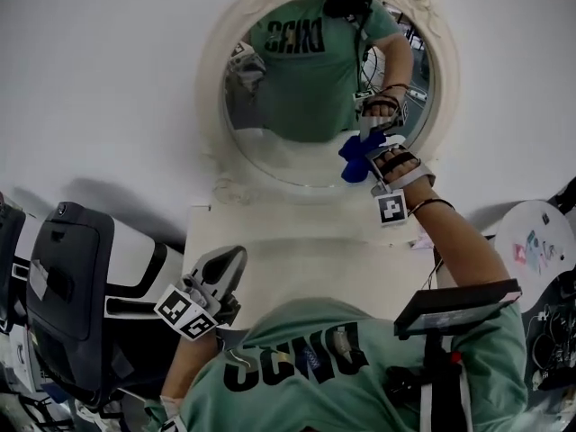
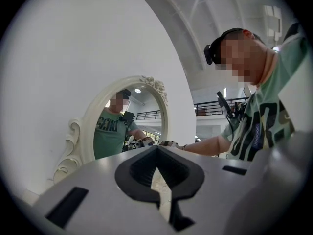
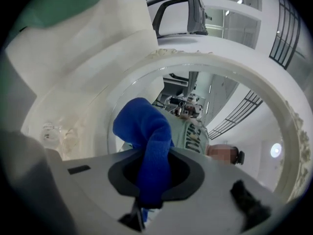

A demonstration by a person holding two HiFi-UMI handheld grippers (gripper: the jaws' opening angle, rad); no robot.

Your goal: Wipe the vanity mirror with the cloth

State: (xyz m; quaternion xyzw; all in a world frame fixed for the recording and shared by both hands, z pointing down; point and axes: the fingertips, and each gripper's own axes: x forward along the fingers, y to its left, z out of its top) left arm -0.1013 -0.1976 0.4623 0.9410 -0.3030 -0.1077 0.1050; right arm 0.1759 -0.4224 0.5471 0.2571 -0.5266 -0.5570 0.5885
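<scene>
so the wiping step looked to be in hand here: the blue cloth [image 1: 356,158] was pinched tight in the right gripper [image 1: 373,154] and seemingly pressed onto the lower right of the oval vanity mirror [image 1: 288,106], just beside its ornate cream frame [image 1: 212,106]. the left gripper [image 1: 216,282] was held low by the white vanity top [image 1: 297,241], jaws closed together on nothing. for the next move, a sweep across the glass toward the left and upward would probably be needed, with the cloth pushed flat so contact isn't lost.

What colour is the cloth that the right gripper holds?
Bright blue, plain with no pattern. The cloth shows best in the right gripper view.
</scene>
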